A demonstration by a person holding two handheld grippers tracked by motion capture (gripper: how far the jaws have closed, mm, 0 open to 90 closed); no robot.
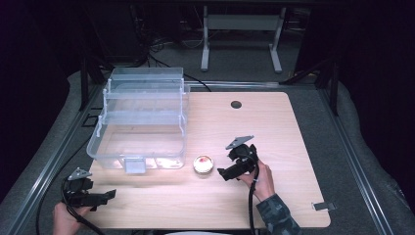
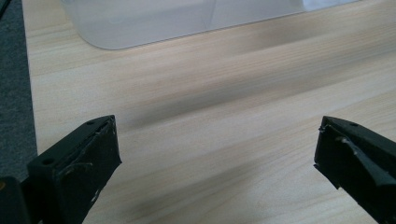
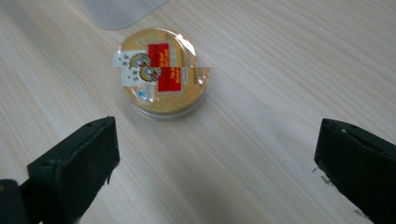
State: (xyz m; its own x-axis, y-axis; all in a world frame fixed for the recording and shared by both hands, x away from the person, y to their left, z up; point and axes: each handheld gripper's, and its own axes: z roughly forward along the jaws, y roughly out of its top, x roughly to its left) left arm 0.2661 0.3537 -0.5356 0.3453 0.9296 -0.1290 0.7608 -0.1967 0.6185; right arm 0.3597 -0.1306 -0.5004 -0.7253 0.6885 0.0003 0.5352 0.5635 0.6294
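Observation:
A small round tin (image 1: 203, 164) with a gold lid and a red and white label lies flat on the wooden table (image 1: 274, 132), just right of the clear bin's front corner. In the right gripper view the tin (image 3: 162, 78) lies a short way beyond the open jaws. My right gripper (image 1: 223, 173) hovers just right of the tin, open and holding nothing. My left gripper (image 1: 110, 195) rests near the table's front left edge, open, its jaws wide apart over bare wood (image 2: 215, 140).
A large clear plastic bin (image 1: 139, 117) with a hinged lid stands on the table's left half; its near corner (image 2: 140, 23) lies ahead of the left gripper. A round cable hole (image 1: 236, 104) sits at the back. A metal clip (image 1: 323, 206) lies front right.

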